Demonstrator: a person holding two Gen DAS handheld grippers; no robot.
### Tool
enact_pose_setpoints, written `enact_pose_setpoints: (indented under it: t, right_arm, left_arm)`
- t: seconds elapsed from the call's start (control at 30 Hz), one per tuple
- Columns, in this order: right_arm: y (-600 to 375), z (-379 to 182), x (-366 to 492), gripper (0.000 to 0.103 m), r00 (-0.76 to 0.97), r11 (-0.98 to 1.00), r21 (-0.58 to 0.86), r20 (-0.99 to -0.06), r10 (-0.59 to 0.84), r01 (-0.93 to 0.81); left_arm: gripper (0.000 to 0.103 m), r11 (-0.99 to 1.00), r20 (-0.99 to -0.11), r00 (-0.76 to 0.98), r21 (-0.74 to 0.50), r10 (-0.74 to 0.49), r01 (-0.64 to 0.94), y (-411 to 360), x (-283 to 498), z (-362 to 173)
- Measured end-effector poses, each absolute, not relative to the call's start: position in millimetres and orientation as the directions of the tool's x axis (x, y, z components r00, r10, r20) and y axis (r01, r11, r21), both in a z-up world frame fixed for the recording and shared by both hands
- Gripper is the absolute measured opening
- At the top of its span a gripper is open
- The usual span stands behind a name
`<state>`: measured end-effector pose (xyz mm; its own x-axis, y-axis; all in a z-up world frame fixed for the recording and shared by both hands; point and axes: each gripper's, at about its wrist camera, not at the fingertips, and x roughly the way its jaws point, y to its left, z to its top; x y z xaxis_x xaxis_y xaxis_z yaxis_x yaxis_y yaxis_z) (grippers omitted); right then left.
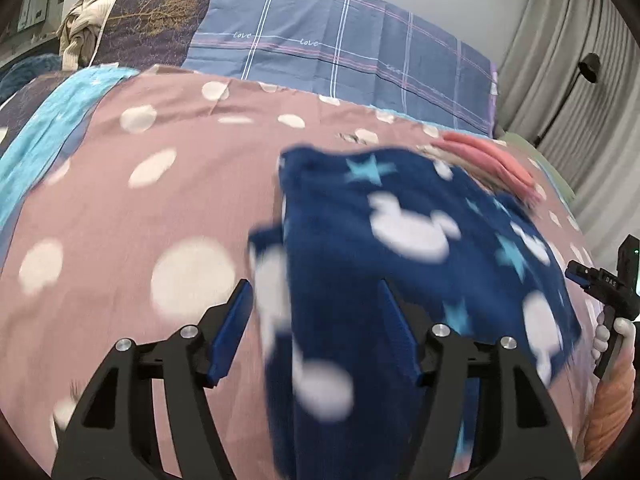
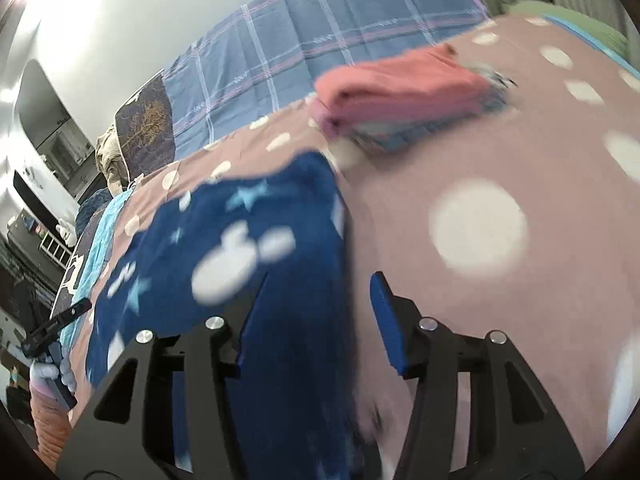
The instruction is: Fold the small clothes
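With both the left gripper (image 1: 316, 332) and the right gripper (image 2: 316, 316) spread apart over the navy star-print garment (image 1: 420, 240) on the bed (image 1: 140, 216), you pinch matching corners squarely before folding

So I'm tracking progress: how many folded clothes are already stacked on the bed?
3 at least: a coral piece on top, a pink one under it, and a blue patterned one at the bottom. The blur may hide more layers.
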<state>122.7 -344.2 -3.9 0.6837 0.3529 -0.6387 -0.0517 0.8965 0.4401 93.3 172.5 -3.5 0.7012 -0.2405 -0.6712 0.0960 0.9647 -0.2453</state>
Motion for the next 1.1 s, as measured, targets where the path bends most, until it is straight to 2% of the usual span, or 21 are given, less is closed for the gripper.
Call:
enact_pose_setpoints:
  t: [0.2,0.3,0.63,0.7,0.73,0.77,0.8,0.83,0.87,0.97,1.1]
  right_arm:
    - [-359.4,-27.4,51.8,0.056,0.665,0.855,0.519,-0.644,0.378,0.016]
    - [-354.9,-33.4,32.7,0.056,0.654,0.841,0.54,-0.641,0.402,0.011]
    - [-346.6,-22.6,1.9,0.061,0.68,0.842,0.54,-0.611,0.406,-0.017]
    - [-345.2,-26.0,2.2,0.061,0.674,0.836,0.548,-0.612,0.414,-0.016]
    - [-344.7,-28.4,0.8,0.061,0.67,0.834,0.552,-0.614,0.417,-0.014]
    - [-343.4,-31.0,1.7,0.061,0.664,0.831,0.556,-0.617,0.422,-0.012]
    - [-341.5,-34.8,2.6,0.061,0.655,0.829,0.56,-0.622,0.428,-0.01]
    - [-340.0,-38.1,4.1,0.062,0.647,0.828,0.56,-0.629,0.431,-0.007]
    - [-338.2,-41.1,5.7,0.063,0.639,0.829,0.559,-0.637,0.432,-0.004]
    - [-331.5,-44.7,13.1,0.063,0.621,0.839,0.545,-0.66,0.423,0.008]
    - [-323.6,-36.9,17.8,0.064,0.625,0.848,0.53,-0.656,0.423,-0.018]
  left_arm:
    - [0.066,0.934,-0.681,0.664,-0.347,-0.309,0.079,181.9,36.1,-31.8]
    - [0.066,0.901,-0.654,0.654,-0.421,-0.38,0.103,181.9,23.3,-40.7]
    - [0.066,0.906,-0.61,0.702,-0.407,-0.366,0.118,185.4,24.7,-27.8]
    - [0.064,0.906,-0.636,0.68,-0.41,-0.365,0.102,184.7,30.5,-35.5]
    - [0.053,0.904,-0.646,0.667,-0.415,-0.372,0.102,184.2,30.9,-40.1]
    - [0.036,0.902,-0.652,0.658,-0.42,-0.377,0.1,183.5,30.6,-45.7]
    - [0.031,0.905,-0.65,0.666,-0.416,-0.366,0.092,183.8,28.4,-48.8]
    - [0.016,0.899,-0.634,0.678,-0.428,-0.373,0.094,186.1,24.8,-49.4]
    - [0.008,0.877,-0.609,0.68,-0.469,-0.408,0.105,190.3,22.1,-48.6]
    - [0.008,0.852,-0.549,0.719,-0.51,-0.427,0.116,198.5,7.7,-32.0]
    - [0.009,0.896,-0.592,0.705,-0.42,-0.391,0.145,190.5,0.6,-35.3]
